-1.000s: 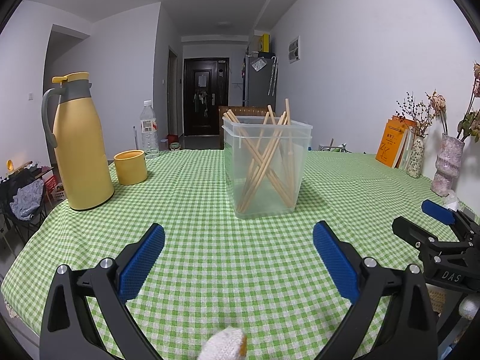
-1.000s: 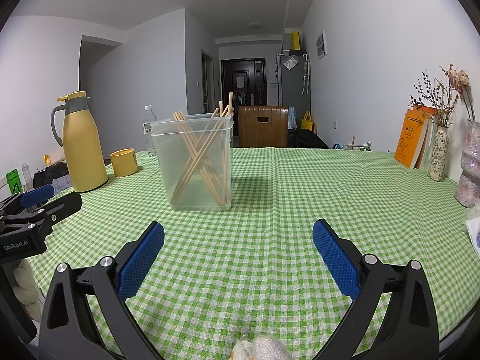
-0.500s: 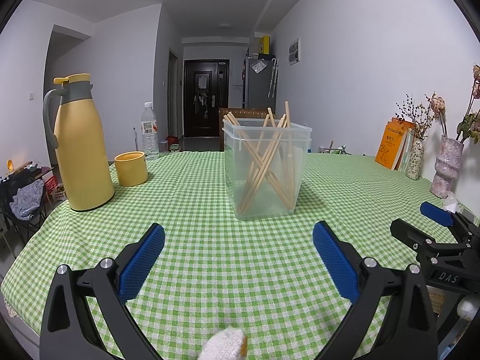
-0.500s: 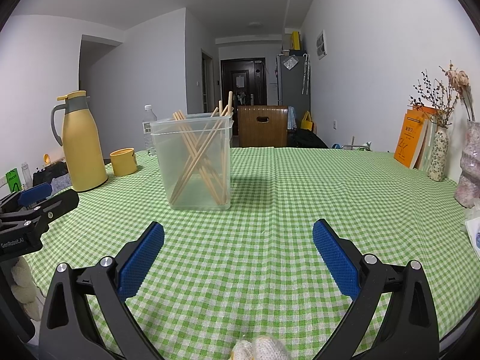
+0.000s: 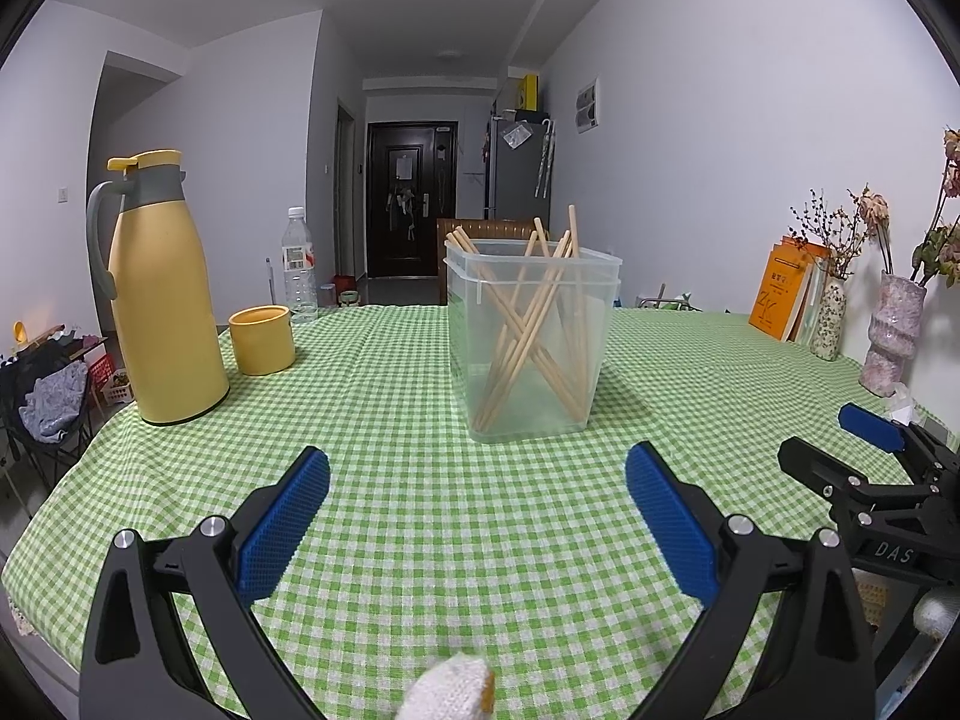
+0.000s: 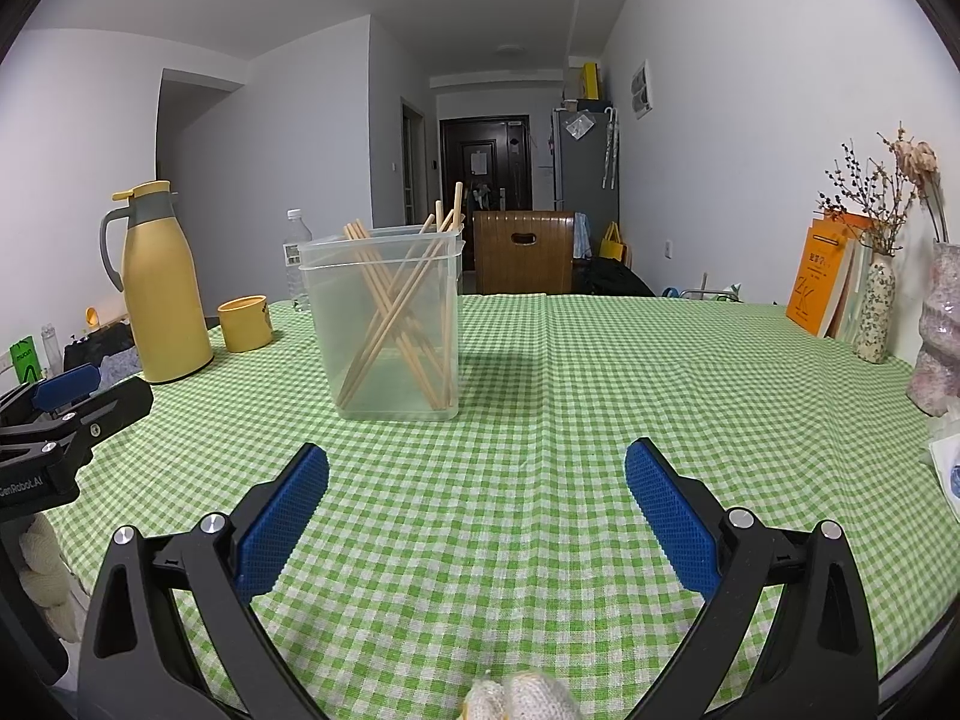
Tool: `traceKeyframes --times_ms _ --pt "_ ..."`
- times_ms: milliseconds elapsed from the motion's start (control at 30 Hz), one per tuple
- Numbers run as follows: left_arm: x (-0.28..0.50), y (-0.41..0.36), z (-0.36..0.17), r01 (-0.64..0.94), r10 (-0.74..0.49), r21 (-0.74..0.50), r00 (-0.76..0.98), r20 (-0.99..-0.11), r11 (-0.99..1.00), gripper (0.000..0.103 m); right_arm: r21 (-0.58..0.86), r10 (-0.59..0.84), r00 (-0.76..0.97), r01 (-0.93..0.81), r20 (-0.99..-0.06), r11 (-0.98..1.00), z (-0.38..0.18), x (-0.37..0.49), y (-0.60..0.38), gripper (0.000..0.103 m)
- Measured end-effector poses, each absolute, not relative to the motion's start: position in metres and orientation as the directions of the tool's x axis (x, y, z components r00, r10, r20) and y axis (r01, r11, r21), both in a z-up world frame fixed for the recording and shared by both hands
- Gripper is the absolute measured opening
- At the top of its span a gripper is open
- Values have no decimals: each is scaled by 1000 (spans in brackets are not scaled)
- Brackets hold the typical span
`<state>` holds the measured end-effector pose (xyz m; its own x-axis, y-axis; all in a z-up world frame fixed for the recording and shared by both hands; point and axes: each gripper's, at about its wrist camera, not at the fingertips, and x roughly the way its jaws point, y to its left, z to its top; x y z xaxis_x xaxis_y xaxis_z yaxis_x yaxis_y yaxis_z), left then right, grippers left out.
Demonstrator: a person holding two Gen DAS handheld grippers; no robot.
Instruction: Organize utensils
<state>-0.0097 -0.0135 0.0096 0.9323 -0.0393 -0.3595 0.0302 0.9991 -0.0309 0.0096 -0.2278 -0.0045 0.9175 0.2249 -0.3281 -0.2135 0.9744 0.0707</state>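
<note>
Now your left hand-held gripper (image 5: 477,480) and right hand-held gripper (image 6: 477,480) hover wide open and empty above the tabletop (image 5: 420,516); the chopsticks (image 5: 531,324) stand crossed in the clear bin (image 5: 531,408), so likely only withdraw level.

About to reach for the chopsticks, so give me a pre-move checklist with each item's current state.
1. Left claw open and empty: ok.
2. Right claw open and empty: ok.
3. Clear container upright on the tablecloth: ok.
4. Chopsticks all inside the container, tips above the rim: ok.
5. Cloth between both claws and the container free of objects: ok.
6. Yellow jug and yellow cup standing well left of the container: ok.
</note>
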Motion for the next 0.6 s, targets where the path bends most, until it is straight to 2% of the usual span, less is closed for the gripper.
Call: traceKeyframes --times_ms 600 --pt "-10 -14 9 32 -41 -31 932 -359 999 96 70 224 917 -213 -329 974 -4 10 -227 95"
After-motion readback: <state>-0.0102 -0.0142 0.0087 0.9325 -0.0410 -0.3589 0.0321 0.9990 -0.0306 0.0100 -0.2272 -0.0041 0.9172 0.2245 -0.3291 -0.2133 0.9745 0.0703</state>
